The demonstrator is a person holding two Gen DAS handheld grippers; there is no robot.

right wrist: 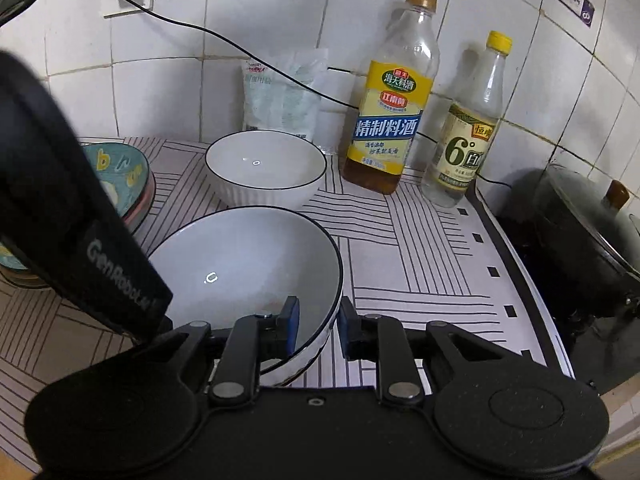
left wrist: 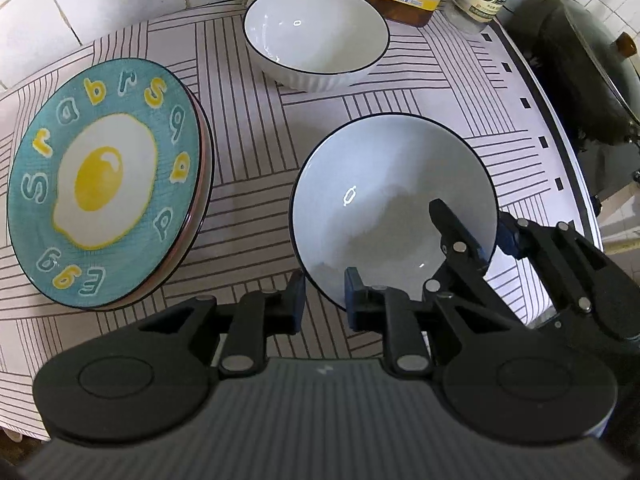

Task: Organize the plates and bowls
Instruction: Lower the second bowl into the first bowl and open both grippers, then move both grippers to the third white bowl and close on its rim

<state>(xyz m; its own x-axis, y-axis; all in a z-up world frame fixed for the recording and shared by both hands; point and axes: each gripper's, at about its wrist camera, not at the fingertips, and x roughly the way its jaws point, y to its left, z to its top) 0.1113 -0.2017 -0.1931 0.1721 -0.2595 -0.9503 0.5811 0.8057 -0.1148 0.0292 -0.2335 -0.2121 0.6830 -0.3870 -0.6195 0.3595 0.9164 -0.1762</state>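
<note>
A white bowl with a dark rim [left wrist: 384, 208] sits near me on the striped cloth; it also shows in the right wrist view [right wrist: 248, 264]. My left gripper [left wrist: 325, 300] straddles its near rim, one finger inside, one outside. My right gripper [right wrist: 318, 330] straddles its right rim the same way, and shows in the left wrist view [left wrist: 472, 232]. Whether the pads press the rim is unclear. A second white bowl [left wrist: 316, 36] [right wrist: 266, 168] stands farther back. A teal fried-egg plate [left wrist: 104, 180] tops a stack of plates at the left [right wrist: 120, 176].
Two bottles [right wrist: 390, 96] [right wrist: 468, 128] and a white bag [right wrist: 280, 92] stand against the tiled wall. A dark lidded wok [right wrist: 588, 224] sits on the stove to the right. A black cable [right wrist: 240, 48] crosses the wall. The cloth's edge [left wrist: 568, 168] runs along the right.
</note>
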